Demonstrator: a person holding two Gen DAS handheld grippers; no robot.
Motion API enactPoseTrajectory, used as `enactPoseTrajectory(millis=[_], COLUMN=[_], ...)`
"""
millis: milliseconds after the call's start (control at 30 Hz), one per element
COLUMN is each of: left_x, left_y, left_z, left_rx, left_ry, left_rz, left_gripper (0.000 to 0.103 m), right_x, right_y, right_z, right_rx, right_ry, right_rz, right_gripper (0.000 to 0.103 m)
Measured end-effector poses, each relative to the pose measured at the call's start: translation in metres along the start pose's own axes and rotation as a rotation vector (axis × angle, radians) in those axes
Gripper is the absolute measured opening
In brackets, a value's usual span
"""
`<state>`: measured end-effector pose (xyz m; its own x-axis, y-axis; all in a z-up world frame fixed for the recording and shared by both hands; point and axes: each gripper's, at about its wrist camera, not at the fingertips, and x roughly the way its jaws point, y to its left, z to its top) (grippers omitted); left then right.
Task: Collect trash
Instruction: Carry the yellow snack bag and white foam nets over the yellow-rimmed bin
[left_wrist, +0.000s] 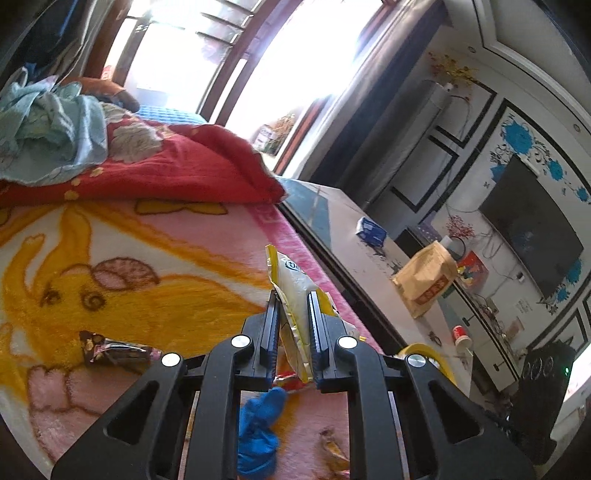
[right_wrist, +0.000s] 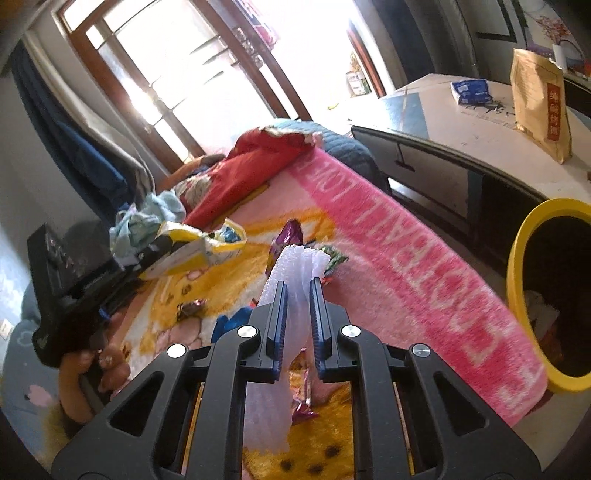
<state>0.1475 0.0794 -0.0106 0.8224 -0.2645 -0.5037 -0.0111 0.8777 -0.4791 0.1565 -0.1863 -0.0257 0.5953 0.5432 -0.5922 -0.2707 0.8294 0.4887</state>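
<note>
Two grippers are seen, each clamped on a piece of trash. In the left wrist view the left gripper (left_wrist: 293, 295) is closed on a yellow-and-white wrapper (left_wrist: 291, 284), which stands up between the pads at the lower centre of the frame. In the right wrist view the right gripper (right_wrist: 298, 286) is closed on a sheet of white foam wrap (right_wrist: 295, 266), gripped at the centre and trailing down below the jaws.

Beneath both tools a pink and yellow blanket (left_wrist: 129, 236) is spread. More litter is scattered on it: a dark candy wrapper (left_wrist: 110, 349) at the lower left of the left view, a crumpled blue glove (left_wrist: 258, 432) at the bottom centre, and a purple wrapper (right_wrist: 286, 236) just beyond the foam in the right view. The left gripper and the hand (right_wrist: 92, 373) carrying it are seen at the left edge of the right view.

A yellow bin (right_wrist: 517, 258) with a dark liner stands at the right edge of the right view, beside the blanket's pink border. Behind it a pale low table (right_wrist: 480, 129) carries a brown paper bag (right_wrist: 537, 103) and a blue packet (right_wrist: 471, 92). A red quilt (left_wrist: 184, 166) is heaped at the upper left of the left view.
</note>
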Motion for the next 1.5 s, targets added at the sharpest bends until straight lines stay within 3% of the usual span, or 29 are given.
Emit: enactPoseTrajectory(millis=[1500], left_x=[0.04], left_y=[-0.113], left_z=[-0.051], left_rx=[0.231], left_ry=[0.138], left_rz=[-0.186], left_gripper=[0.014], right_x=[-0.071], right_y=[-0.131], right_z=[0.037], right_rx=[0.211], right_ry=[-0.215], right_rz=[-0.29], right_gripper=[0.008])
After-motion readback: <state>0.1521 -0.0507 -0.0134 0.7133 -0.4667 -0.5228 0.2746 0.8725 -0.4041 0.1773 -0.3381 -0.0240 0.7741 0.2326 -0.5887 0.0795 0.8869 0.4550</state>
